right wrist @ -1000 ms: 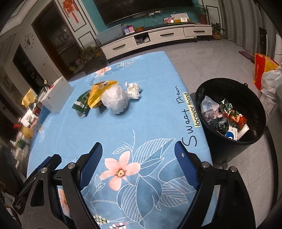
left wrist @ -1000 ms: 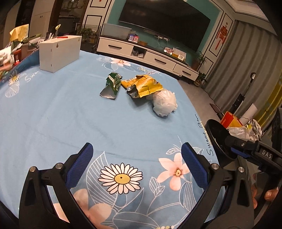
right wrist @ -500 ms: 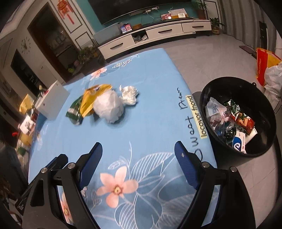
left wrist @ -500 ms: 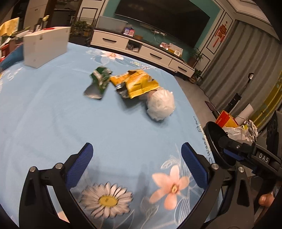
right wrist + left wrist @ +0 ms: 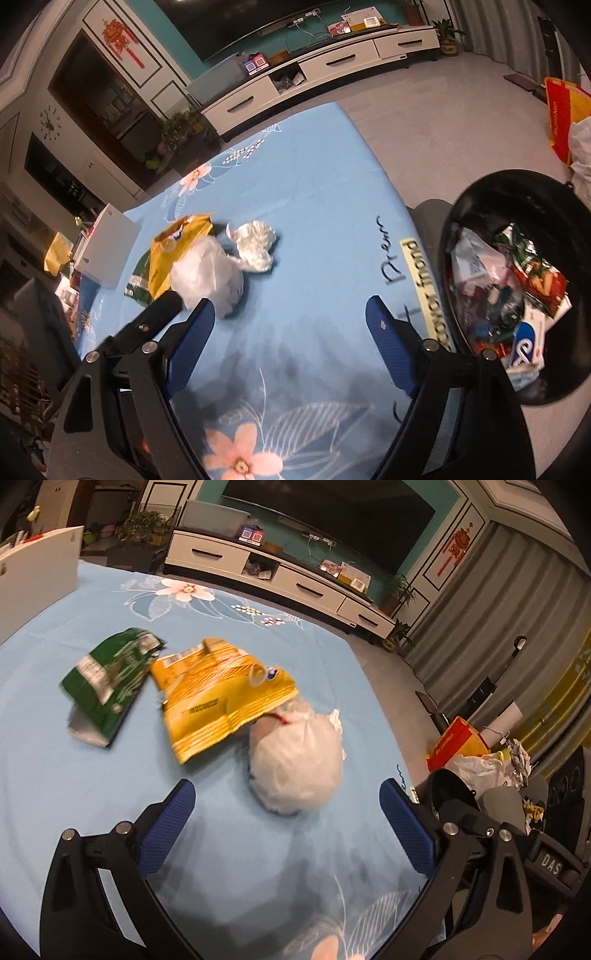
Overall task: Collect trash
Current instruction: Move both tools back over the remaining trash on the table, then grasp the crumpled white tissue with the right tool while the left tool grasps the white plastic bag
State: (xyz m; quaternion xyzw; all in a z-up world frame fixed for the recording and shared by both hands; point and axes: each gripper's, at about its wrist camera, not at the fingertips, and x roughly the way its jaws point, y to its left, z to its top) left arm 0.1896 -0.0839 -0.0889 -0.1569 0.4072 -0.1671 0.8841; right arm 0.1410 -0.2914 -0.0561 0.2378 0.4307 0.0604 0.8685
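- The white plastic bag (image 5: 295, 764), balled up, lies on the blue flowered table (image 5: 92, 794) toward the edge that borders the black trash bin (image 5: 517, 280)
- It sits straight ahead of the left tool (image 5: 288, 819), just beyond the tips and centred between the released jaws, nothing gripped
- It is roundish, with no clear long axis
- The yellow snack wrapper (image 5: 218, 698) overlaps its far side; the green wrapper (image 5: 107, 679) lies further from the bin edge
- A crumpled white wad (image 5: 255, 245) rests just beside the bag
- The right tool (image 5: 291, 332), also released and empty, points past the bag's bin side, so the left one looks better placed
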